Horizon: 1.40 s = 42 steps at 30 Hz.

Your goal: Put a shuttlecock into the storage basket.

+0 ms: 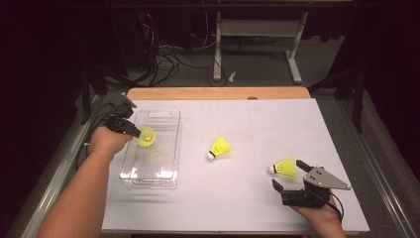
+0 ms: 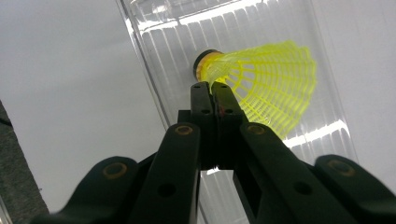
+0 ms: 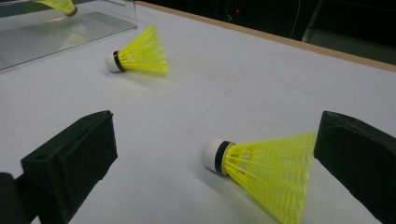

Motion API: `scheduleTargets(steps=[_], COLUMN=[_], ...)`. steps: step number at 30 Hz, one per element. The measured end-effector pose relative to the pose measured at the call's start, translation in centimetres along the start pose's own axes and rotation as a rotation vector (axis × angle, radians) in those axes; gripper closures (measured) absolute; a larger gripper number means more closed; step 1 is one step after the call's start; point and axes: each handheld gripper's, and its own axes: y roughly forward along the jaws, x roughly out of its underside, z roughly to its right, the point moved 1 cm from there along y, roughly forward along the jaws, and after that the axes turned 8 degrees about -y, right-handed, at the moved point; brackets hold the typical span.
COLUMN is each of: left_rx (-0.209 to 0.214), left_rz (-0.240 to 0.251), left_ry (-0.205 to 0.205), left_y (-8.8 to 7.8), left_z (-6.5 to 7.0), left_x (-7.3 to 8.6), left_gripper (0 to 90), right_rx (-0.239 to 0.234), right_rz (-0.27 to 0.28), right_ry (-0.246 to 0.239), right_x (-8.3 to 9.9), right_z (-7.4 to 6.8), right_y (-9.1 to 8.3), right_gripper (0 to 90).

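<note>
High view: left claw [image 1: 134, 132] clamped on yellow mesh-skirted plastic shuttlecock [image 1: 146, 136] over clear ribbed plastic bin [image 1: 166, 174]; right claw [image 1: 289, 175] wide open, empty.

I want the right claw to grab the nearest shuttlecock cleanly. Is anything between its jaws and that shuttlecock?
Nothing visible. The right claw is open with the shuttlecock lying on its side on the bare table between the jaws. The other loose shuttlecock lies well beyond it, near the clear bin.
</note>
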Motion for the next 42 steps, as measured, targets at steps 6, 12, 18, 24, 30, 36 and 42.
scheduleTargets(steps=[6, 12, 18, 24, 30, 36, 42], left_rx=[-0.007, -0.023, -0.046, -0.046, -0.043, -0.038, -0.027], left_rz=[-0.012, -0.051, -0.089, -0.105, -0.122, -0.124, -0.123], left_ry=[0.001, 0.021, 0.041, 0.044, 0.053, 0.054, 0.061], left_y=[0.1, 0.4, 0.6, 1.0, 1.4, 1.4, 1.3], left_z=[-0.1, 0.3, 0.8, 1.0, 0.9, 1.0, 1.0], left_x=[0.4, 0.8, 1.1, 1.6, 2.4, 2.6, 2.7], left_gripper=[89.3, 89.1, 88.9, 88.7, 88.3, 87.1, 82.9], right_rx=[0.001, -0.001, -0.001, -0.003, -0.006, -0.005, -0.006], right_rz=[-0.001, 0.001, 0.004, 0.007, 0.006, 0.007, 0.006], right_ry=[0.002, -0.001, -0.002, -0.003, -0.006, -0.006, -0.005], right_x=[0.0, -0.1, -0.1, -0.2, -0.2, -0.2, -0.2], right_z=[0.0, -0.1, -0.1, -0.2, -0.2, -0.3, -0.3], right_y=[0.0, 0.0, 0.0, 0.0, 0.0, 0.0, 0.0], right_gripper=[0.0, 0.0, 0.0, 0.0, 0.0, 0.0, 0.0])
